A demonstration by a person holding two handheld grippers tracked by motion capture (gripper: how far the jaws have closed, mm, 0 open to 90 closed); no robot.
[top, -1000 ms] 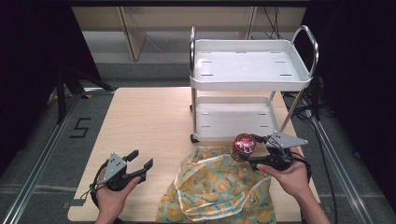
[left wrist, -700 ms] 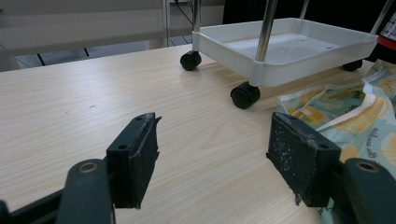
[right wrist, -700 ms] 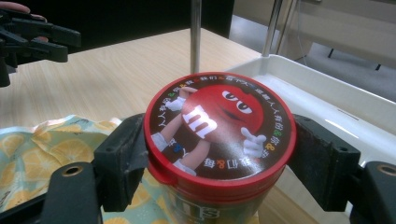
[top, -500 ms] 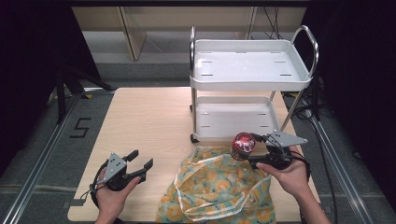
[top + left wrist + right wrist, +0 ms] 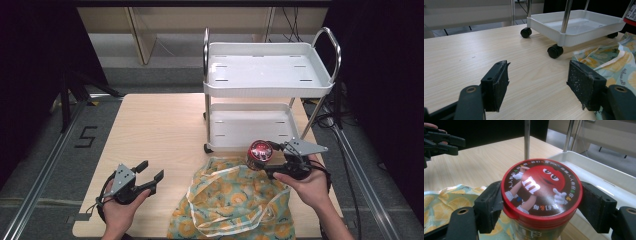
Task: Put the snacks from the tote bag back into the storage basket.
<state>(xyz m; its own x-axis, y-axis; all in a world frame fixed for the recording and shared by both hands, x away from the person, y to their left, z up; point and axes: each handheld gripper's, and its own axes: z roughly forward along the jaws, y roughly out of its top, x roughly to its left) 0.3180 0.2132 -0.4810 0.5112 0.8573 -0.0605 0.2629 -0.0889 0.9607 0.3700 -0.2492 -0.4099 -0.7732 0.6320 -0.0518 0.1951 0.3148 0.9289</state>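
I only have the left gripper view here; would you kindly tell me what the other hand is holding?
Observer: The right tongs are shut on a red-lidded candy tub.
Operator: Thank you; where is it relative to the cart?
Observer: Held above the lemon-print bag, just in front of the white cart's lower shelf.
Operator: And the cart's top shelf?
Observer: It holds nothing.

Left gripper [image 5: 149, 176] held low in the left hand [image 5: 119, 212], jaws spread wide with nothing between them. Right gripper [image 5: 264, 164] gripped by the right hand [image 5: 309, 186], jaws pressed against both sides of a red-lidded can [image 5: 541, 192], pointing leftward in the high view.
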